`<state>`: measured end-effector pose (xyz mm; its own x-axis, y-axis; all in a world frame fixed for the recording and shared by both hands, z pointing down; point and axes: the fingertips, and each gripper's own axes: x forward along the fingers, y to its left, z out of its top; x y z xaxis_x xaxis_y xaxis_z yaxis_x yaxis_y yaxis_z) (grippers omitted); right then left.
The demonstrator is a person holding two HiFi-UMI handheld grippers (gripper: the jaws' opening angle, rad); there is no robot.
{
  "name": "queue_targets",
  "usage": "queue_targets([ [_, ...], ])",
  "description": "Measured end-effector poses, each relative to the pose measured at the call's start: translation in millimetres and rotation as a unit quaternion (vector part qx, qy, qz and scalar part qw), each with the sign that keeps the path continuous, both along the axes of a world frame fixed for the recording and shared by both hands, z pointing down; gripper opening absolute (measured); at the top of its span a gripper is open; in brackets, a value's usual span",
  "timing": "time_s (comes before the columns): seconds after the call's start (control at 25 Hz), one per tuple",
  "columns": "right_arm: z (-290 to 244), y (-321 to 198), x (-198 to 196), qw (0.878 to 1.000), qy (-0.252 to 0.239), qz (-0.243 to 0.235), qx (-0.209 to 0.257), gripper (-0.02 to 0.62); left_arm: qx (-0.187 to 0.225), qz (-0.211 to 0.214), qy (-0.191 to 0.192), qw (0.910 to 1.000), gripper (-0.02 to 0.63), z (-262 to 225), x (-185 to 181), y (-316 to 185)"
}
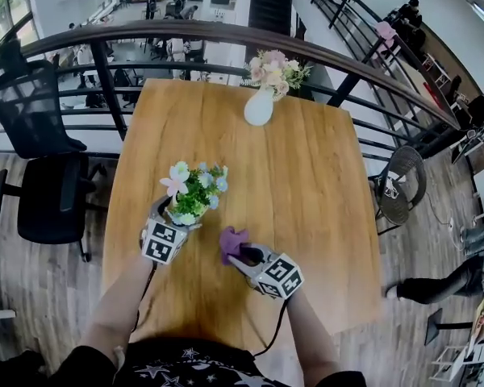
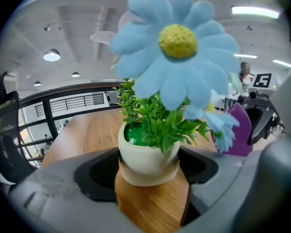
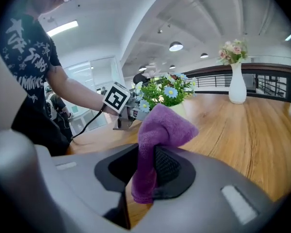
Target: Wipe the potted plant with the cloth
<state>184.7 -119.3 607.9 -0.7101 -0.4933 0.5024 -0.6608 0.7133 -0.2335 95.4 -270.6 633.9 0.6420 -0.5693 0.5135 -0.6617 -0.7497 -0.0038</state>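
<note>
The potted plant (image 1: 195, 192), a cream pot (image 2: 148, 159) with green leaves and blue, pink and white flowers, is at the front left of the wooden table (image 1: 306, 184). My left gripper (image 1: 176, 218) has its jaws against both sides of the pot (image 2: 148, 174). Just to its right, my right gripper (image 1: 244, 256) is shut on a purple cloth (image 1: 232, 243). The cloth (image 3: 157, 130) sticks up in a bunch from between the jaws (image 3: 148, 171), with the plant (image 3: 165, 92) close behind it. The cloth (image 2: 240, 130) also shows beside the flowers in the left gripper view.
A white vase of pink flowers (image 1: 259, 107) stands at the table's far edge. A dark railing (image 1: 226, 35) curves behind the table. A black office chair (image 1: 44, 184) is to the left, and a round black stool (image 1: 399, 185) to the right.
</note>
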Motion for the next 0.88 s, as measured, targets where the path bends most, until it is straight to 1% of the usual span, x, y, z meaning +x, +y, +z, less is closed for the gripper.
queue_targets([
  [0.12,-4,1,0,0.999,-0.016,0.027,0.007,0.084,0.004,-0.001,0.004,1.0,0.407,1,3,-4],
  [0.24,-6,6,3,0.999,-0.021,0.046,0.01,0.084,0.004,-0.009,0.003,0.9999,0.407,1,4,-5],
  [0.36,-10,13,3,0.997,-0.026,0.068,0.013,0.084,0.014,0.006,-0.013,0.9998,0.408,0,4,-2],
  [0.44,-16,21,-1,0.996,-0.034,0.084,0.015,0.084,0.02,0.014,-0.016,0.9996,0.426,-3,2,3],
  [0.6,-26,37,-12,0.993,-0.04,0.111,0.02,0.084,0.019,0.009,0.006,0.9998,0.436,-18,-13,15],
  [0.88,-57,61,-49,0.986,-0.037,0.156,0.047,0.084,0.011,0.025,0.029,0.9992,0.436,-39,-56,51],
])
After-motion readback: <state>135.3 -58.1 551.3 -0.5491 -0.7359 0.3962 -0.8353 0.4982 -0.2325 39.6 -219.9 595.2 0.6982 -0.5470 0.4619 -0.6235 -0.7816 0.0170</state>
